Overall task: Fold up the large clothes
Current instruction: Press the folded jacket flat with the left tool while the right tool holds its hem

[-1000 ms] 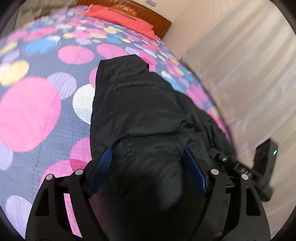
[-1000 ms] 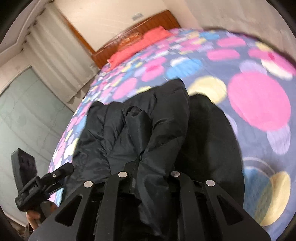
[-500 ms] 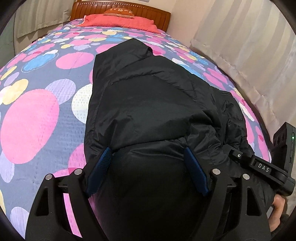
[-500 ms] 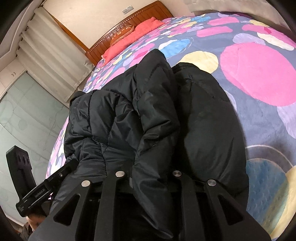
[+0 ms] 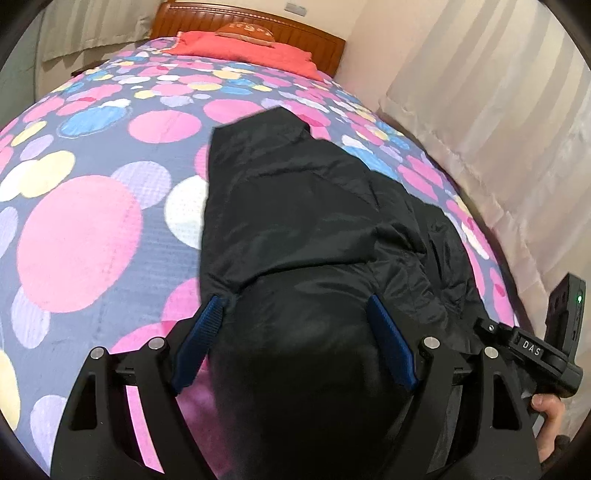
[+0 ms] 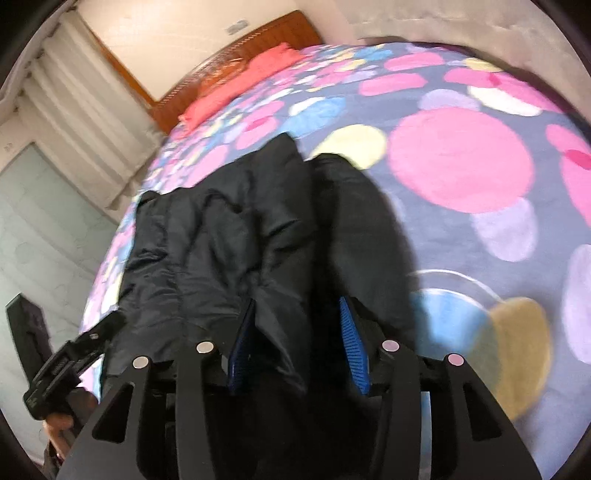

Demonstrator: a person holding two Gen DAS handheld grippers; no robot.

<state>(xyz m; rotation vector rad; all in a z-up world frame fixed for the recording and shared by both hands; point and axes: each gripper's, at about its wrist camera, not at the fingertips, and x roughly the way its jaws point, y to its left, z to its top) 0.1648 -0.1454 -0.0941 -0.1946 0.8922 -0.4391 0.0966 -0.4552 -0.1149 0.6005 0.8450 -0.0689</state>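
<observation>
Jacket (image 5: 295, 229), black and padded, lies part-folded on the spotted bedspread (image 5: 81, 236). My left claw (image 5: 295, 314) and right claw (image 6: 299, 314) both gape around bunched fabric. Folding midway; next, clamp and carry over.

We could read one marking only: the white capitals "DAS" on the black body of the right gripper (image 5: 532, 349), where it showed at the lower right of the left wrist view. The same kind of plate sat on the left gripper (image 6: 55, 373) at the lower left of the right wrist view, but its lettering was too blurred for us to make out. The brown cushion (image 5: 245, 31) against the headboard (image 5: 314, 35) carried a pattern that might have been lettering; we could not tell. A small plate on the wall (image 5: 295, 8) above the headboard was too small to read.
</observation>
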